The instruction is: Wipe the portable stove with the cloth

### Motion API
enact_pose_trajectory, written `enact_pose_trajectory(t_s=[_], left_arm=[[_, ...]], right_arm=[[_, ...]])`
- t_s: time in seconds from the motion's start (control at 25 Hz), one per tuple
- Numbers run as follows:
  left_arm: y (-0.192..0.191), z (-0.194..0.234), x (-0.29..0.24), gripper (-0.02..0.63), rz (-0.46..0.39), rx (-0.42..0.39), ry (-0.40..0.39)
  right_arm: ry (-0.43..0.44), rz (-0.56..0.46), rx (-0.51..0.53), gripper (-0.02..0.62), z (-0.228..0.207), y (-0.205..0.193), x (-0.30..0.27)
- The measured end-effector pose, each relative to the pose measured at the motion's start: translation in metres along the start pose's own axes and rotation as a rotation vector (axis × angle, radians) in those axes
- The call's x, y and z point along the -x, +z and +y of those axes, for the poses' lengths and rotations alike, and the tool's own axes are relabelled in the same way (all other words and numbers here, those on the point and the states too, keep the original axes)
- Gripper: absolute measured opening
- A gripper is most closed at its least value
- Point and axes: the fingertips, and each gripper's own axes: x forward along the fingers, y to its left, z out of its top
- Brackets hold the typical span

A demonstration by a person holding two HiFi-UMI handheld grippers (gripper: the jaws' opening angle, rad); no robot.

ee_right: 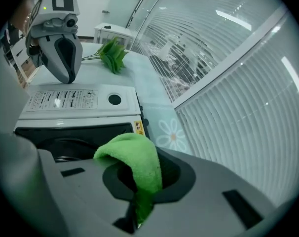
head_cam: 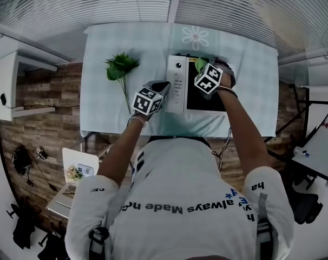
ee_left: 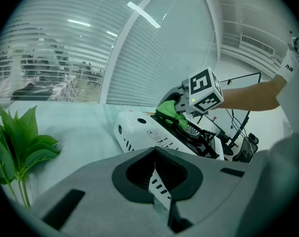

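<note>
The portable stove (head_cam: pixel 177 85) stands on the light table, white control panel on its left and black burner well (head_cam: pixel 204 99) on its right. My right gripper (head_cam: pixel 203 65) is over the stove's far edge, shut on a green cloth (ee_right: pixel 137 163) that bulges out of the jaws above the black well (ee_right: pixel 70 141). The left gripper view shows the cloth (ee_left: pixel 170 112) resting on the stove (ee_left: pixel 142 132). My left gripper (head_cam: pixel 157 89) hovers just left of the control panel, jaws shut with nothing held (ee_left: pixel 158 181). It also shows in the right gripper view (ee_right: pixel 65 58).
A green leafy sprig (head_cam: pixel 119 68) lies on the tablecloth (head_cam: pixel 104 102) left of the stove. Window blinds run along the table's far side. A white shelf (head_cam: pixel 7 85) stands at the left and cables hang off the table's right front.
</note>
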Motion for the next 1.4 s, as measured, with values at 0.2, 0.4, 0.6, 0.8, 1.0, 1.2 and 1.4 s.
enact_pose_trajectory(t_s=[0.2, 0.4, 0.6, 0.8, 1.0, 1.2, 1.4], left_arm=[[0.000, 0.002, 0.001, 0.012, 0.002, 0.000, 0.005], [0.001, 0.000, -0.001, 0.012, -0.009, 0.015, 0.005], [-0.001, 0.001, 0.001, 0.012, -0.006, 0.010, 0.003], [0.001, 0.001, 0.000, 0.012, -0.001, 0.004, 0.005], [-0.002, 0.002, 0.000, 0.012, 0.002, 0.010, 0.008], [0.000, 0.001, 0.000, 0.012, -0.006, 0.011, 0.009], [0.000, 0.001, 0.001, 0.012, -0.001, 0.002, 0.004]], right_arm=[[0.007, -0.036, -0.019, 0.023, 0.000, 0.003, 0.000], [-0.060, -0.109, -0.066, 0.023, -0.018, 0.012, 0.034], [-0.095, -0.238, 0.003, 0.023, -0.006, 0.053, 0.076], [0.031, -0.221, 0.096, 0.023, 0.054, 0.063, 0.054], [0.050, -0.231, -0.024, 0.023, 0.074, 0.045, 0.036], [0.108, -0.197, -0.109, 0.023, 0.080, 0.035, 0.045], [0.206, -0.140, -0.161, 0.023, 0.099, 0.021, 0.058]])
